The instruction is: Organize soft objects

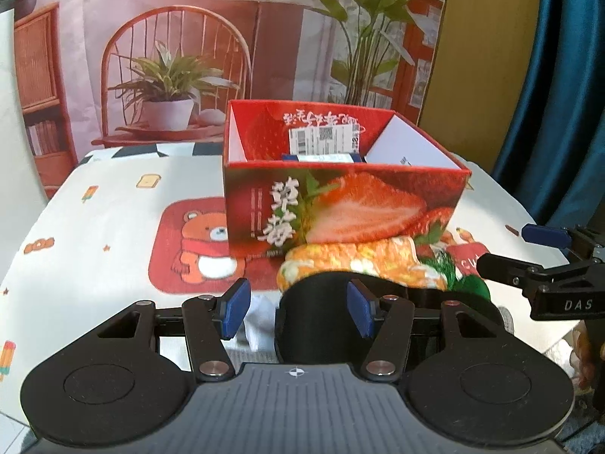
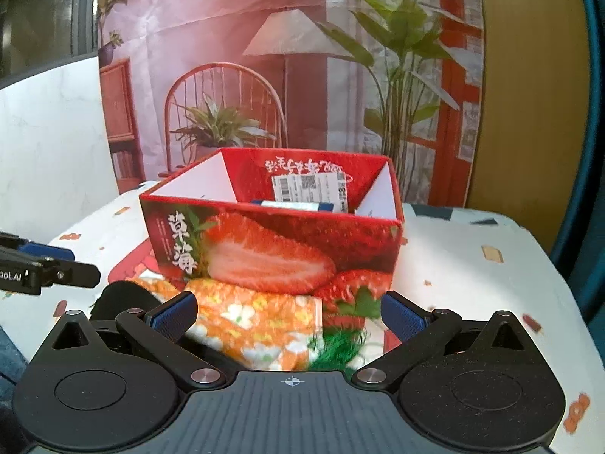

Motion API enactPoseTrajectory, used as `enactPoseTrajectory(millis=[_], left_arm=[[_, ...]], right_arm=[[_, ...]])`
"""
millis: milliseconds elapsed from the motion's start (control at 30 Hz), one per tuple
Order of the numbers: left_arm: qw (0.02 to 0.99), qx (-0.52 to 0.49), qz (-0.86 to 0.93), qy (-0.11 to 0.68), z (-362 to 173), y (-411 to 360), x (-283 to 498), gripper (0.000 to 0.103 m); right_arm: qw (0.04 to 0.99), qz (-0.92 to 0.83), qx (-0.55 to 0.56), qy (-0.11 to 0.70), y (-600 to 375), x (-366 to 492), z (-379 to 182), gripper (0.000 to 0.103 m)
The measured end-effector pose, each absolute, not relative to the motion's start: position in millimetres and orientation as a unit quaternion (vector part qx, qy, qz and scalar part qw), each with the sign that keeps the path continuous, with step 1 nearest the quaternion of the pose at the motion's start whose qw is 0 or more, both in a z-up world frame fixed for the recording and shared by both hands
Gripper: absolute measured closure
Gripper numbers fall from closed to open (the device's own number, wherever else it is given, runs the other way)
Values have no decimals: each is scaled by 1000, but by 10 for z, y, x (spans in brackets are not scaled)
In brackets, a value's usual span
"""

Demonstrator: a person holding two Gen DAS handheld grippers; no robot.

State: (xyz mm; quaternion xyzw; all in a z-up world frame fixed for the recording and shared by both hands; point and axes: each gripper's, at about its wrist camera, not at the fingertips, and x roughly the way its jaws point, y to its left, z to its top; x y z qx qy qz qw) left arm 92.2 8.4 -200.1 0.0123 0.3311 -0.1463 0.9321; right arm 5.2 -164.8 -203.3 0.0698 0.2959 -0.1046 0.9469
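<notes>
Hovering low over the table, the left gripper [image 1: 297, 308] is keeping its blue-padded jaws spread with nothing pinched, and the right gripper [image 2: 289, 316] is standing with its jaws spread wider, also empty. The task's things are lying just in front of the red cardboard box printed with strawberries [image 1: 342, 206]: an orange soft cloth with white and yellow flowers [image 2: 257, 316] is resting against the box's front wall, a black soft fabric piece [image 1: 314, 314] is lying beside it, under the left gripper, and a small white soft item [image 1: 261, 321] is showing just beside the black one. I am judging that a grip could go wrong here, because the soft pieces are overlapping, so one gripper may be catching two layers together or only a thin fold that is slipping out during lifting. Both grippers are also working close to each other, and the box looks light, so a push from a finger may be sliding it on the white patterned tablecloth [image 1: 113, 196]. Each gripper's body is hiding the near part of the cloths, the edges of the black piece are hard to separate from the black gripper frame, and the box's bottom is mostly hidden behind its front wall; only a blue-edged flat thing [image 2: 293, 205] and a white label are peeking out.
</notes>
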Motion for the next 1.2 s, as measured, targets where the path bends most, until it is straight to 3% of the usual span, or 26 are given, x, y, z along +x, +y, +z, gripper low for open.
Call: enactPoseTrajectory(millis=[267,1033,1100,1200], left_arm=[[924,5,-161,348,-2105,88,901,44],[898,-25,-185,399,-2391,102,1019,45],[896,-25,-188,401,-2411,94,1031,45],[894,-25,-195,403,-2424,81,1035,51]], right_arm=[[943,-117,85,299,-1710,-62,-2015,0],[893,-28,41,447,-1249,1,-2430,1],[891,-31,34,452,-1243,29,-2460,2],[889,-43,27,455,-1278,74,-2497,13]])
